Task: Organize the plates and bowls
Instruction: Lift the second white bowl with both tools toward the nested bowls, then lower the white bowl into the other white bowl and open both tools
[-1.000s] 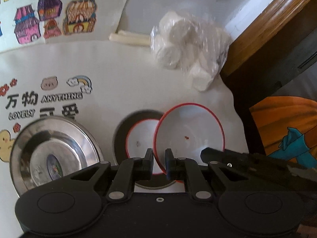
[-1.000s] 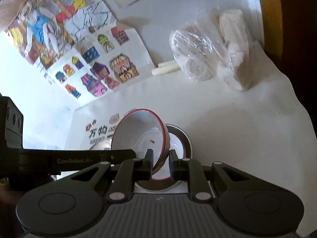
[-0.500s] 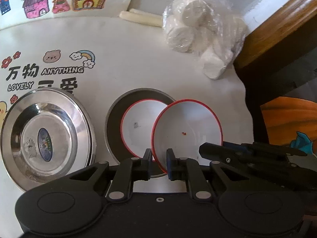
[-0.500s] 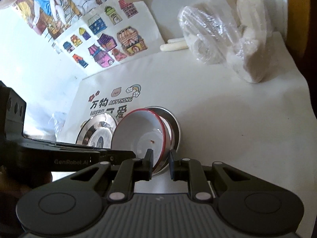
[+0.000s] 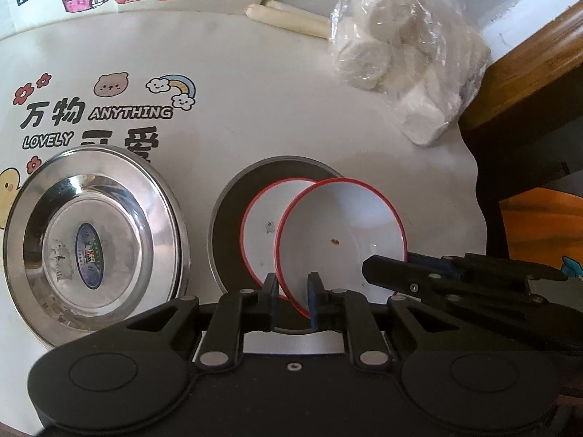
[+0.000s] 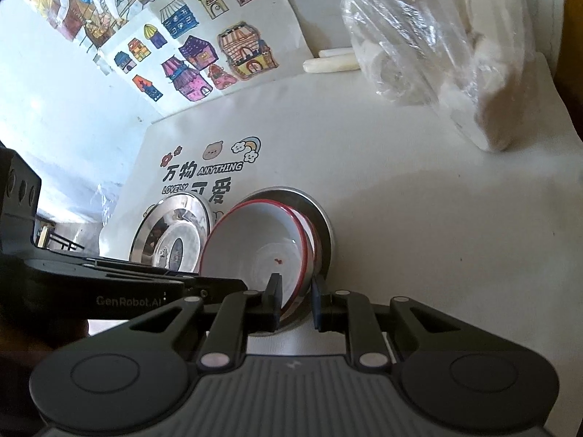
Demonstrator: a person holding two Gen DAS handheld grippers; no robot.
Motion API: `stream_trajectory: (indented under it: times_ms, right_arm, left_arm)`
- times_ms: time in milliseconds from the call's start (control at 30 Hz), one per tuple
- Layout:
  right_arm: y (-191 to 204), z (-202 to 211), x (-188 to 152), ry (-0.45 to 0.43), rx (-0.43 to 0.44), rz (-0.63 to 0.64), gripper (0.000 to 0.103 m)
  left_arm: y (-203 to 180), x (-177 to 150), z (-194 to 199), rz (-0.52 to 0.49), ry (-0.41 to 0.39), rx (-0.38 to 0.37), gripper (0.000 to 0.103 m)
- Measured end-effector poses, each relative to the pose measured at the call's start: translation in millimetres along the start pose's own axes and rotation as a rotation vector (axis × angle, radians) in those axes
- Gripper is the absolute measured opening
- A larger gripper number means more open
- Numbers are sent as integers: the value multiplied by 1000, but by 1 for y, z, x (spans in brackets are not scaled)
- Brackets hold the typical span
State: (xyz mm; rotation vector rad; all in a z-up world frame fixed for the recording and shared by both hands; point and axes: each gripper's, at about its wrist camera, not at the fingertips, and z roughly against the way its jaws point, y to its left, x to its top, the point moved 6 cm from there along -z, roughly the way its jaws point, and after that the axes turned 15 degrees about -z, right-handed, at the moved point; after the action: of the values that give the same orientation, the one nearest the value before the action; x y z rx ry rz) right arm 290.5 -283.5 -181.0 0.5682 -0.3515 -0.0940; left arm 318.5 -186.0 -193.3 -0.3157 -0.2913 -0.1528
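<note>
A white bowl with a red rim (image 5: pixel 342 229) is tilted over a second red-rimmed white bowl (image 5: pixel 264 225) that sits inside a steel bowl (image 5: pixel 233 204). My left gripper (image 5: pixel 292 298) straddles the tilted bowl's near rim with a small gap on each side. My right gripper (image 6: pixel 297 300) straddles the same bowl's (image 6: pixel 255 251) rim from the other side, also slightly parted. A steel plate (image 5: pixel 91 244) lies to the left; it also shows in the right wrist view (image 6: pixel 171 233).
A plastic bag of white rolls (image 5: pixel 400 62) lies at the back right near the table's edge and wooden frame (image 5: pixel 524 62). White sticks (image 5: pixel 288 18) lie behind. Children's drawings (image 6: pixel 196 47) hang on the wall.
Both grippers have lowered the tilted bowl toward the nested bowls and their fingers have parted slightly. The view has shifted down the table.
</note>
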Motion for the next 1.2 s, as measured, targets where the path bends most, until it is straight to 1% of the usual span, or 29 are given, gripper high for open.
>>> stream_trajectory:
  times_ms: [200, 467, 1000, 1200]
  right_arm:
    - [3, -8, 3, 19, -3, 13, 19]
    - [5, -12, 7, 19, -8, 19, 19]
    - [6, -19, 7, 21, -14, 14, 19]
    - [6, -19, 8, 20, -16, 13, 19]
  left_arm:
    - [7, -2, -4, 28, 20, 0, 18]
    - [9, 3, -7, 34, 22, -1, 19]
    - [9, 1, -7, 34, 27, 5, 21]
    - [7, 5, -8, 15, 27, 18, 22]
